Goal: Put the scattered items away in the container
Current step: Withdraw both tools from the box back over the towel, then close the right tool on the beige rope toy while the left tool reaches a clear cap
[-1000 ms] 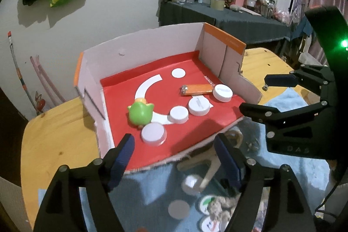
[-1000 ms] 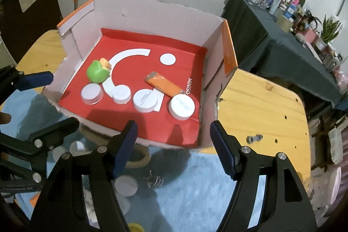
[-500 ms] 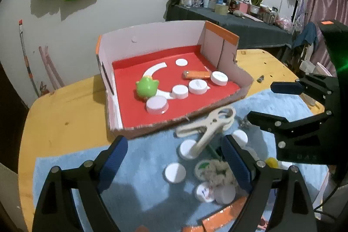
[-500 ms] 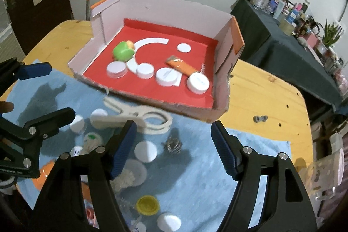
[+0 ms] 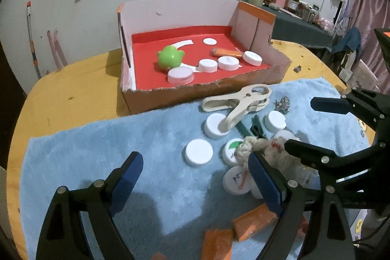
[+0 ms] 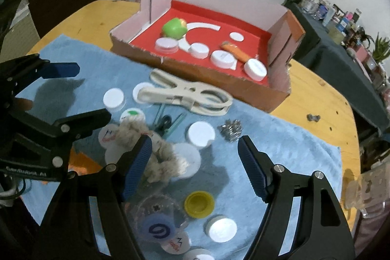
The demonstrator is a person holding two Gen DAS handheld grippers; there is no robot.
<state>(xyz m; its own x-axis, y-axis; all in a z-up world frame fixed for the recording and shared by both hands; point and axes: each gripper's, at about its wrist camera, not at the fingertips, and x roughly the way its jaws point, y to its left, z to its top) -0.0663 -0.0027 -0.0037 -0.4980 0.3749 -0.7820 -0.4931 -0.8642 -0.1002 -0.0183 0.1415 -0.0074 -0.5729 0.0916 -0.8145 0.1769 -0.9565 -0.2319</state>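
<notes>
Blue towel (image 5: 102, 143) over a wooden table (image 5: 73, 94), strewn with loose bits; cardboard box (image 5: 170, 94) with red floor at 12 o'clock of the towel's far edge, holding a green toy (image 5: 169, 59), an orange lighter (image 5: 225, 52) and 4 white caps.

Left gripper (image 5: 193, 176) low over the towel, jaws spread wide, nothing clamped; recently widened, now steady. White cap (image 5: 198, 152) on the towel between the 2 fingers, untouched. Cream clothes peg (image 5: 240, 100) at 1 o'clock of that cap, one leg resting on another cap. Knotted rope (image 5: 253, 148) just past the right-hand finger.

Right gripper (image 6: 195, 163) also parted, a little less wide, gripping nothing; jaws lately eased apart. Rope (image 6: 158, 155) against the inner face of its left-hand finger, contact unclear. Flat white disc (image 6: 187, 160) and cap (image 6: 201, 133) between the fingers; metal clip bundle (image 6: 231, 129) at 1 o'clock, yellow cap (image 6: 198, 204) at 6 o'clock.
</notes>
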